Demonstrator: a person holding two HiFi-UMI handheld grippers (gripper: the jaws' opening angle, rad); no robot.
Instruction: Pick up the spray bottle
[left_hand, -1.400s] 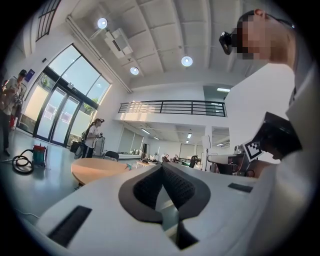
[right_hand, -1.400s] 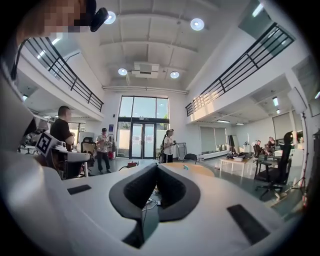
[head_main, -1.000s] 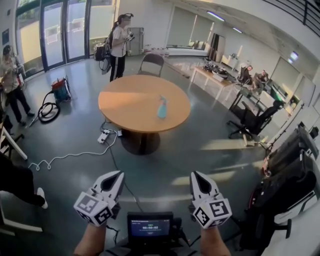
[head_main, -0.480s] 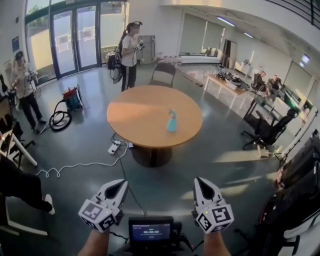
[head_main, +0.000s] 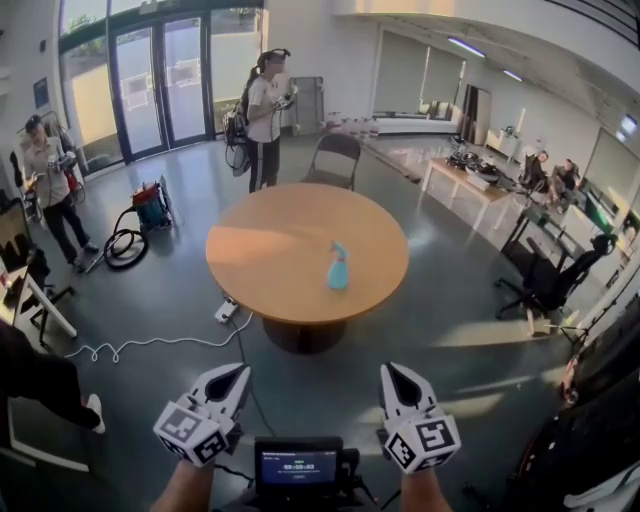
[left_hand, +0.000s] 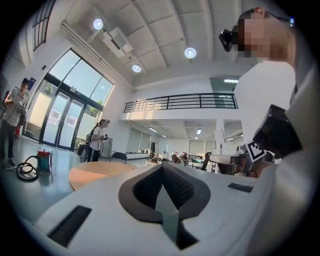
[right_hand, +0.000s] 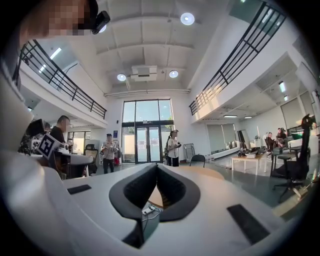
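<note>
A light blue spray bottle (head_main: 338, 267) stands upright on the round wooden table (head_main: 280, 250), right of the table's middle. My left gripper (head_main: 238, 374) and right gripper (head_main: 391, 373) are held low in the head view, well short of the table, both pointing toward it. Both are shut with nothing between the jaws. From the left gripper view only the table (left_hand: 92, 173) edge shows past the shut jaws. The bottle is hidden in both gripper views.
A power strip (head_main: 225, 311) and white cable (head_main: 150, 343) lie on the floor left of the table's base. A chair (head_main: 336, 158) and a standing person (head_main: 265, 115) are behind the table. A vacuum cleaner (head_main: 148, 207) sits at left; office chairs and desks at right.
The table and bottle have drawn nearer and lower in the head view as I move forward. Both grippers stay shut and level.
</note>
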